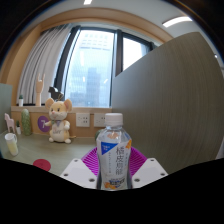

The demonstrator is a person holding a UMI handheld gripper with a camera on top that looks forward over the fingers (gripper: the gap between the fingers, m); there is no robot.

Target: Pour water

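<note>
One capped water bottle (114,150) is held upright between the gripper (113,163)'s pink pads (93,158), closed narrowly onto its labelled body; with no receiving cup seen, water could be spilled on the table (40,150) if tipped.

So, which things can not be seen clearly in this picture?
- Clear plastic water bottle, gripper view: its base is hidden low between the fingers; its label print is too small to read.
- Gripper: whether the pink pads press the bottle cannot be told.
- Small items beside the plush toy: too small to identify.
- No cup or glass shows.
</note>
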